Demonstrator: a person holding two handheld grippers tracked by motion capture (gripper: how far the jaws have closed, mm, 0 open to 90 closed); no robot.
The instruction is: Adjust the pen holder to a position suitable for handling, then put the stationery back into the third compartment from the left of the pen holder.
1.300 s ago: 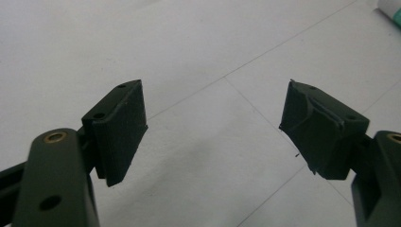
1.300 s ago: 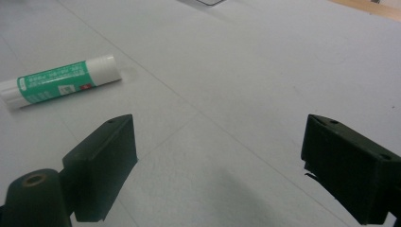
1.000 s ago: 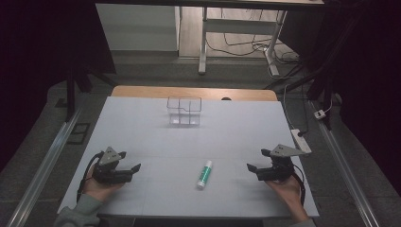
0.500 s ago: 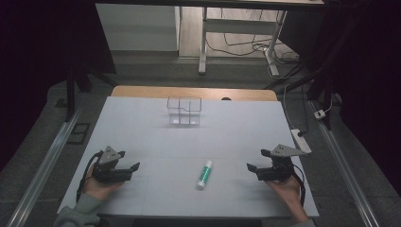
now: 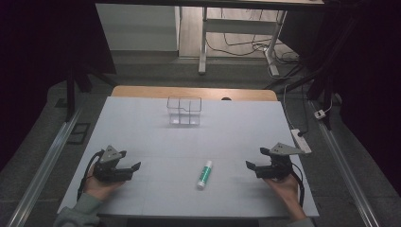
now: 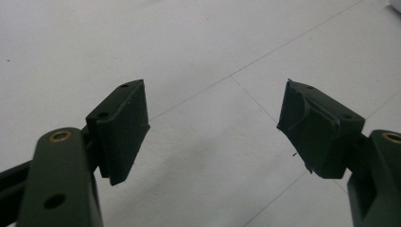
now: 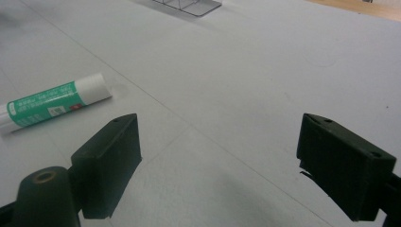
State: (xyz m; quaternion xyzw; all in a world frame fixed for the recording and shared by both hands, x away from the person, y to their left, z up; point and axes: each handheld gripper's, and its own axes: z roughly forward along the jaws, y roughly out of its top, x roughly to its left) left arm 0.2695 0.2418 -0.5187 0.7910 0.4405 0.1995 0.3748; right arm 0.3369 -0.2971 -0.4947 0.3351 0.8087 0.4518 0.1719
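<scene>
Near the front edge of the pale grey table (image 5: 156, 142), roughly midway between the two hands, the small green-and-white plastic glue stick (image 5: 204, 174) is lying flat on its side, with nothing touching it. Its long axis is running mostly front to back with a slight lean, the white cap end pointing away from the person and the other end toward the front edge. The right gripper (image 5: 251, 166) is resting low over the table with its jaws spread wide and holding nothing; in the right gripper view those jaws are pointing past the stick (image 7: 52, 102), which is sitting ahead and off toward the left jaw, near but apart from it. The left gripper (image 5: 135, 166) is likewise sitting released and empty, its jaws facing bare table in the left gripper view. Judging from the high view, the right claw is lying somewhat nearer the stick than the left one, so it looks the likelier one to reach, and it would need to swing inward and close across the stick's narrow width. Farther back, well apart from everything else, the clear plastic divided organiser box (image 5: 184, 111) is standing empty as a probable destination
</scene>
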